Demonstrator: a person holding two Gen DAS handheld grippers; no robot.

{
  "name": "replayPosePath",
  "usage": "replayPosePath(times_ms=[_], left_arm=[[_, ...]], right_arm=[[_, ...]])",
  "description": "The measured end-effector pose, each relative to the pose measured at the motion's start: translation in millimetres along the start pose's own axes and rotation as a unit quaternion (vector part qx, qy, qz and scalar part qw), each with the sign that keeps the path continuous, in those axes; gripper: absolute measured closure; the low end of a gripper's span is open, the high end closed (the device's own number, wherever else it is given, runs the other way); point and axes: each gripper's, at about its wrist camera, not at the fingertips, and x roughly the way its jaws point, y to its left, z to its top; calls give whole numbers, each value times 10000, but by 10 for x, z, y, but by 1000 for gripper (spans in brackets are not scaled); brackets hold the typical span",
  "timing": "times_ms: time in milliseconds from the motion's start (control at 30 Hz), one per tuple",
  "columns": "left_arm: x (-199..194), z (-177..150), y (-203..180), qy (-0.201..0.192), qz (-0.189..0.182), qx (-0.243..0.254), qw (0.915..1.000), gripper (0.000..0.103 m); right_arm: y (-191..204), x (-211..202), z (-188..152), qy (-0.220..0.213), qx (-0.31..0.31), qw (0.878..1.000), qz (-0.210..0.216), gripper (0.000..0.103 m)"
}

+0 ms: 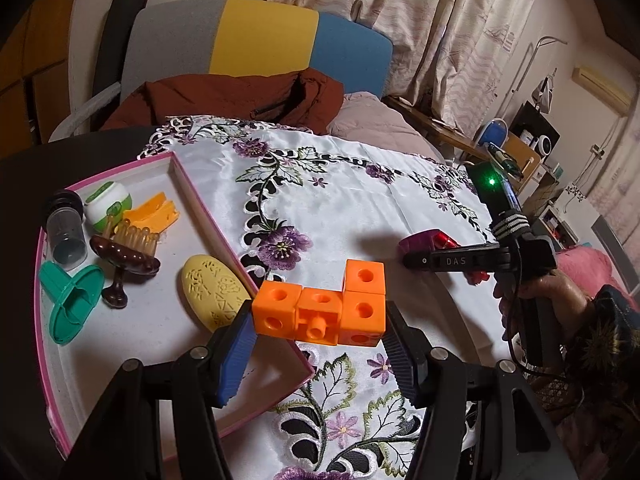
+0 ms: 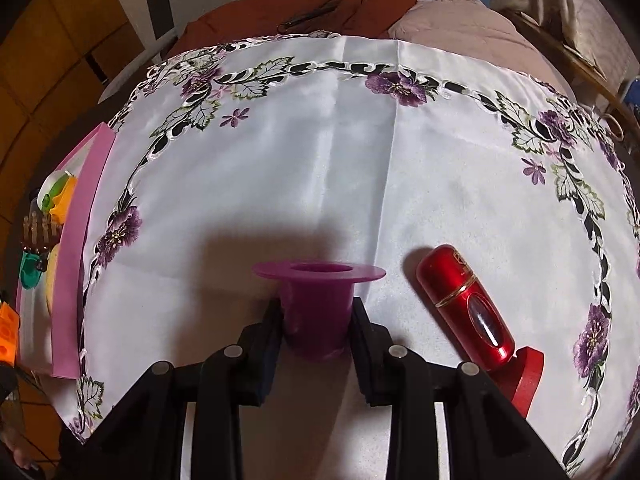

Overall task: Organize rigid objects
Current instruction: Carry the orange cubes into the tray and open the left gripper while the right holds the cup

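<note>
While the left gripper (image 1: 320,344) holds a cluster of orange linking cubes (image 1: 324,304) between its blue pads, the jaws clenched on the cluster's two ends, the cubes hang above the near right edge of a pink-rimmed tray (image 1: 208,208). Inside the tray lie a yellow embossed oval (image 1: 214,294), a green flanged piece (image 1: 72,300), a brown bristled brush (image 1: 124,254), a grey cylinder (image 1: 68,236), a white-and-green round case (image 1: 109,200) and an orange clip (image 1: 154,210). On the right, the right gripper (image 2: 316,320) points steeply down at the surface; its jaws are pressed against the barrel of a purple flanged spool (image 2: 316,296), which stands on the embroidered white cloth (image 2: 300,160) (purple flowers along its border). Just right of the spool lies a red capsule-shaped case (image 2: 466,312), its near end resting against a red flat piece (image 2: 528,376). A hand (image 1: 532,292) grips the right gripper's handle in the left wrist view.
</note>
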Motion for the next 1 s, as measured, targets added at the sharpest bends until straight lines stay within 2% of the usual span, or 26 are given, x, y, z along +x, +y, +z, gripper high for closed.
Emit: replayPosePath(times_ms=[367,733,1000], left_arm=[[-147,-22,142,-137,263,-106,9995,42],[-333,-40,320,-337,908,-133,9952,42],[-438,-102,446,-360,1237,-185,9915,42]], right_arm=[[47,15,-7,-25,-172,9998,-126,70],[65,9,-11,-100,-282,9993,-213,70],[85,7,-16,-131,-360,9989,-270,70]])
